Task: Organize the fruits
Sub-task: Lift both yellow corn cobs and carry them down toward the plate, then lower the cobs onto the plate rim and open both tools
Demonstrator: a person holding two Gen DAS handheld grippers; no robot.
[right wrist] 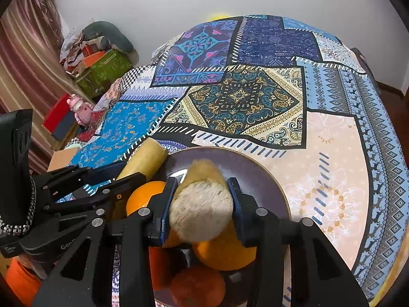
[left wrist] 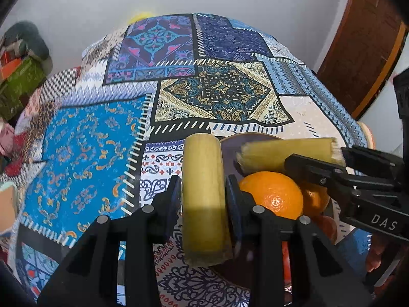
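Observation:
A pale yellow-green sugarcane piece stands between the pads of my left gripper, which is shut on it just left of the dark plate. My right gripper is shut on a second sugarcane piece, its fibrous cut end facing the camera, over the plate. Under it lie oranges and a darker tangerine. In the left wrist view the right gripper holds its cane above a large orange. The left gripper with its cane shows at the plate's left rim.
A patchwork-patterned cloth covers the table, which drops off at the right edge. Beyond the left side are green and orange boxes, a pink figure and a curtain. A brown wooden door stands at the right.

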